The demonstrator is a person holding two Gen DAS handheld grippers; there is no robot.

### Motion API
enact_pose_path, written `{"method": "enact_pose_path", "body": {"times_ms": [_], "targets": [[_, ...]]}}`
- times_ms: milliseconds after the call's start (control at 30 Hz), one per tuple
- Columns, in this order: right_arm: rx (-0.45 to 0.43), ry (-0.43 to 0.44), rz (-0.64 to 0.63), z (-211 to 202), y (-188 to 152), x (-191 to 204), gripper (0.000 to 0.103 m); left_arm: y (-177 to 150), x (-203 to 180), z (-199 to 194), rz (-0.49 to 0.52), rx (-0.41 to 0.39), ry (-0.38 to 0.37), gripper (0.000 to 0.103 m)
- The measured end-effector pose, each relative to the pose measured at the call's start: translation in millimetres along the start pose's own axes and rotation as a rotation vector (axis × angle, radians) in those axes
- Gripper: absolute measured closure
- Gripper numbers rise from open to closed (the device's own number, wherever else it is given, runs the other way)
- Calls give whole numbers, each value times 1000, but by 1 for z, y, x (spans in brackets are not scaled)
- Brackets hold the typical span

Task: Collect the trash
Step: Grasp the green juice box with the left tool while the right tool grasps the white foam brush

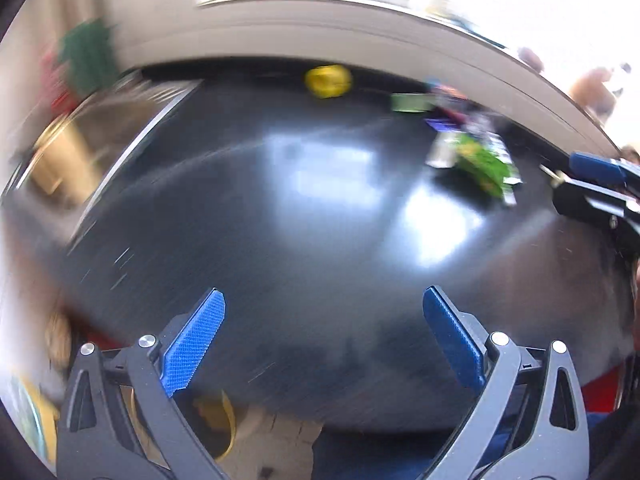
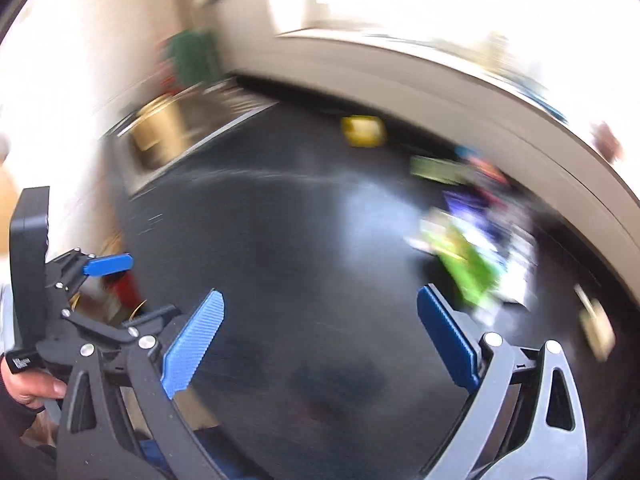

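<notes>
**Dark tabletop, both grippers spread and empty**

Glossy black tabletop (image 1: 320,220) under bright window glare, pale wall and sill behind, everything smeared by motion blur.

Left gripper (image 1: 324,336) low over the near edge, jaws spread wide, nothing between the blue pads (image 1: 192,344). Seen again from the right wrist view at far left (image 2: 108,264), gripped by a hand (image 2: 28,388), well apart from the trash.

Right gripper (image 2: 320,340) likewise spread wide and empty, hovering above bare tabletop (image 2: 280,240). Tip of it also poking in at the right edge of the left wrist view (image 1: 596,168).

Trash heap (image 1: 476,152) on the far right of the tabletop: green wrapper (image 1: 484,164) on top of white and purple packets, too blurred to sort out. From the right wrist view, same green wrapper (image 2: 468,264) just beyond the right gripper's right finger, not touching. Small pale scrap (image 2: 596,324) lying apart, further right.

Yellow lump (image 1: 328,80) near the back edge, by the wall; kind unclear. Flat green piece (image 1: 412,102) between it and the heap.

Brass-coloured pot (image 1: 60,160) off the left side, past the tabletop's edge; green shape (image 1: 88,56) behind it.
</notes>
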State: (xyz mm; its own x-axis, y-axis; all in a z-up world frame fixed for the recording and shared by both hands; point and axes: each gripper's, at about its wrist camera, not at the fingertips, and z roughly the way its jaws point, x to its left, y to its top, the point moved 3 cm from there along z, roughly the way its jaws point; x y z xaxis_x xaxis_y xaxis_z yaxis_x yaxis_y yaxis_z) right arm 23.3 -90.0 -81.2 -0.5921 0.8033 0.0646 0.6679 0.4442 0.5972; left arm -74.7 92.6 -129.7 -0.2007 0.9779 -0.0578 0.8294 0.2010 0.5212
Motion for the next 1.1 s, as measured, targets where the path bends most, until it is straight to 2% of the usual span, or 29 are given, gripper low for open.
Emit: {"method": "enact_pose_path", "body": {"times_ms": [100,200,400,633,767,933,1100], "targets": [[-11,-93,137,-21,-26,-61,9,23,-53,14,106,14,-39,7],[-19,-155,235,-36,-48,-104,9,35,-89,23,153,36,-75,7],[-33,-220,324,-55,-72,-145,9,46,-129,39,170,87,-114,7],[-15,-248,364,-45,-81,-184,9,63,-162,69,97,142,-142,7],[-5,-271,370,-34,-81,-221,9,84,-176,98,-12,175,-149,7],[32,-301,345,-8,-76,-281,9,109,-191,136,-79,197,-98,7],[93,-323,286,32,-70,-340,9,120,-188,169,-196,222,-67,7]]}}
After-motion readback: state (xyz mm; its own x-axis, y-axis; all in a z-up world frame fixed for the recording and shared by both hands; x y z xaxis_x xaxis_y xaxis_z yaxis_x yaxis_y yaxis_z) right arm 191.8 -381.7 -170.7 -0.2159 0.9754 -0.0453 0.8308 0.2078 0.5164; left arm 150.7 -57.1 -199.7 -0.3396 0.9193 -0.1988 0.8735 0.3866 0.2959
